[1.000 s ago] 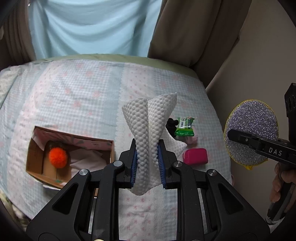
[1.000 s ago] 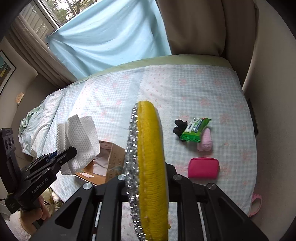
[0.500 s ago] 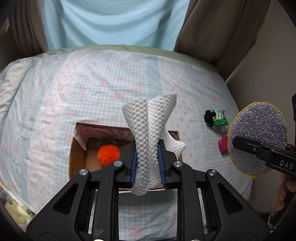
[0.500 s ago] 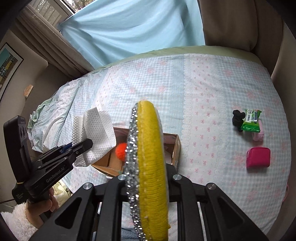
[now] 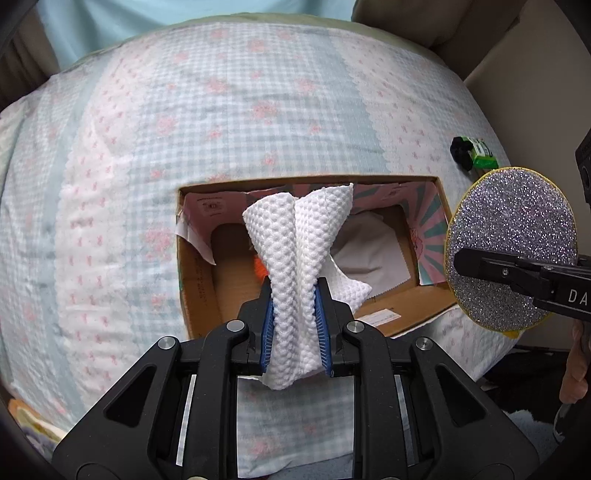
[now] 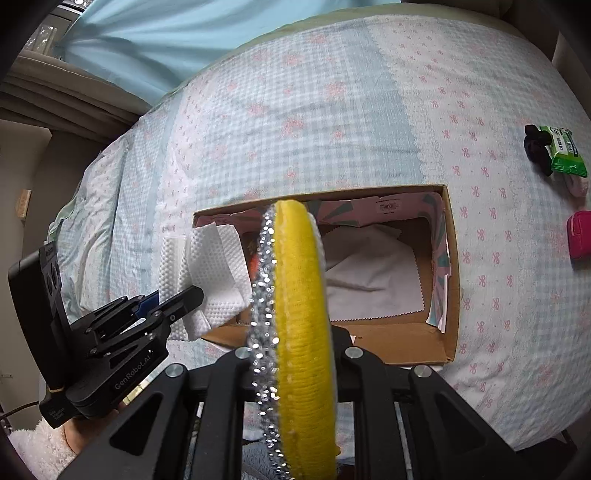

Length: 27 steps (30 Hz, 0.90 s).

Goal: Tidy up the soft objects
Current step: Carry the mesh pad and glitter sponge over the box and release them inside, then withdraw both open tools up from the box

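Note:
My left gripper [image 5: 294, 325] is shut on a white dimpled cloth [image 5: 295, 258] and holds it above the near edge of an open cardboard box [image 5: 199, 280]. My right gripper [image 6: 295, 354] is shut on a round sponge [image 6: 299, 314], yellow on one side and silver glitter on the other, above the same box [image 6: 448, 280]. The sponge also shows in the left wrist view [image 5: 511, 243], and the cloth in the right wrist view [image 6: 212, 269]. Inside the box lie a white cloth [image 6: 369, 273] and an orange pompom [image 5: 259, 267], mostly hidden.
The box sits on a bed with a checked floral cover [image 5: 221, 110]. To the right lie a green packet [image 6: 563, 151], a black soft item [image 6: 535, 146], a pale pink item [image 6: 576, 186] and a pink pouch [image 6: 580, 240]. Curtains [image 6: 166, 33] hang behind the bed.
Both grippers have moved left and closer to the bed, from near the small items to over the box. Each still holds its object.

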Available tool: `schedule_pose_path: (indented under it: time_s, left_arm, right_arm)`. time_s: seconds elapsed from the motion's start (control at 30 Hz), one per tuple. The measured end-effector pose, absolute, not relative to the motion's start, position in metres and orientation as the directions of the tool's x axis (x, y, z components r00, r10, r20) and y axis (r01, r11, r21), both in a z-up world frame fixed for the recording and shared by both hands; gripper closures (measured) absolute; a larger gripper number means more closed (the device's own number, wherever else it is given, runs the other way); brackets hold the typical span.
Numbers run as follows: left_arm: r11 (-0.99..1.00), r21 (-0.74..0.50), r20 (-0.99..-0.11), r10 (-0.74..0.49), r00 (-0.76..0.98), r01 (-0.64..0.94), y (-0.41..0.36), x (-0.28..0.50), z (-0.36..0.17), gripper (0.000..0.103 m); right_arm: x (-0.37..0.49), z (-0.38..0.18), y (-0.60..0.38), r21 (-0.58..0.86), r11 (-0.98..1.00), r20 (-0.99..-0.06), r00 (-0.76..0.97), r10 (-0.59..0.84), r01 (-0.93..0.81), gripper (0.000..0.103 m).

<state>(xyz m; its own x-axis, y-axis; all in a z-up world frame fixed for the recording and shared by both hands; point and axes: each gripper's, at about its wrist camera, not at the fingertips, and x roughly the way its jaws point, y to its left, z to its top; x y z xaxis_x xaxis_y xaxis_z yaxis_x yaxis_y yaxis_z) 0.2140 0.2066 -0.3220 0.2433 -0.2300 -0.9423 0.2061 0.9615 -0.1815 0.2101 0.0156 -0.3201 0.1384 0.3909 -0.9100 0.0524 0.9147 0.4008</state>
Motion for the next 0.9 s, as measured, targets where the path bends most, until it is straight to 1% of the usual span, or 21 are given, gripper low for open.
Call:
schedule_pose_path:
  time_s: [0.1,0.27,0.3,0.33,0.37,0.4,0.43,0.5,0.57,0.77,0.9]
  left_arm:
    - [0.952,-0.185,-0.953,-0.235,0.193,0.245,0.211,0.217,-0.341,0.085]
    - [0.938,-0.174,-0.96,-0.229,0.162,0.3,0.21,0.227,-0.357,0.085]
    - [0.934,-0.174,-0.961,-0.23,0.155,0.312,0.208,0.229,-0.358,0.083]
    - [0.93,-0.169,-0.962,-0.227,0.15,0.325,0.206,0.232,-0.358,0.069]
    - [0.929,-0.151,-0.966,-0.211,0.15,0.338,0.203,0.233,-0.357,0.047]
    - [0.925,-0.13,-0.969,-0.195,0.152,0.357,0.2,0.234,-0.357,0.003]
    - [0.921,-0.1,-0.973,-0.169,0.156,0.377,0.196,0.235,-0.356,0.0]
    - [0.912,-0.063,-0.975,-0.144,0.171,0.406,0.192,0.234,-0.356,0.0]
    - [0.905,-0.07,-0.975,-0.151,0.165,0.419,0.193,0.232,-0.356,0.0]
    - [0.922,-0.072,-0.977,-0.142,0.159,0.38,0.201,0.232,-0.352,0.0]
    - [0.926,-0.066,-0.974,-0.141,0.179,0.373,0.202,0.227,-0.345,0.0]
  right_arm:
    - [0.22,-0.331,0.021,0.388,0.919,-0.918,0.112,0.38,0.072,0.088]
    - [0.237,-0.336,0.028,0.309,0.948,-0.95,0.079,0.303,0.077,0.088]
    - [0.239,-0.337,0.027,0.289,0.954,-0.956,0.076,0.282,0.087,0.087]
    - [0.241,-0.338,0.026,0.267,0.959,-0.963,0.069,0.262,0.096,0.077]
    - [0.243,-0.338,0.025,0.256,0.961,-0.966,0.063,0.251,0.103,0.046]
    - [0.245,-0.338,0.023,0.248,0.963,-0.968,0.062,0.243,0.106,0.022]
    - [0.245,-0.337,0.022,0.246,0.963,-0.968,0.073,0.239,0.106,0.0]
    - [0.246,-0.334,0.019,0.243,0.965,-0.969,0.075,0.237,0.1,0.0]
    - [0.243,-0.335,0.015,0.251,0.962,-0.967,0.079,0.243,0.104,0.0]
    - [0.23,-0.338,0.001,0.296,0.941,-0.954,0.095,0.284,0.162,0.0]
    - [0.224,-0.329,-0.001,0.307,0.937,-0.95,0.118,0.29,0.165,0.0]
